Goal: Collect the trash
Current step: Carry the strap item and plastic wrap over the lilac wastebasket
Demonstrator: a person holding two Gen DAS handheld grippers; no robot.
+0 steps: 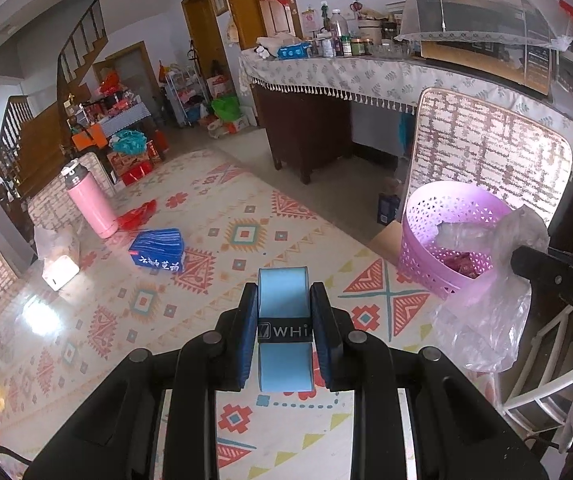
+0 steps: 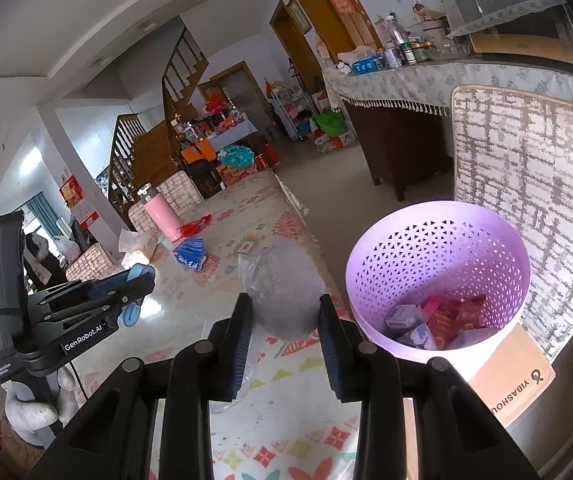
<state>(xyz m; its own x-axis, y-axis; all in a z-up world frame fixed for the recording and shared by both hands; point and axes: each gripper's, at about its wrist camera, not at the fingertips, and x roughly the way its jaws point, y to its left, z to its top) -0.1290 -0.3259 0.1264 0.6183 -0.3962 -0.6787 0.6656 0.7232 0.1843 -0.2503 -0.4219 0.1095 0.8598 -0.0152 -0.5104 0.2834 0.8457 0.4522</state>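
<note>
The left gripper (image 1: 284,334) is clamped on a light blue roll with a black band (image 1: 285,308), held above the patterned floor mat (image 1: 222,240). The right gripper (image 2: 285,330) is clamped on a crumpled clear plastic bag (image 2: 282,292), which hangs down between its 2 fingers. In the left wrist view that bag (image 1: 486,320) hangs just in front of the near wall of the purple perforated basket (image 1: 438,240). The basket (image 2: 438,256) sits to the right of both grippers on a cardboard box (image 2: 514,384) and holds red and grey wrappers (image 2: 442,320). Farther off on the left of the mat lie a blue packet (image 1: 158,250), a red scrap (image 1: 136,214) and a pink flask (image 1: 90,204).
</note>
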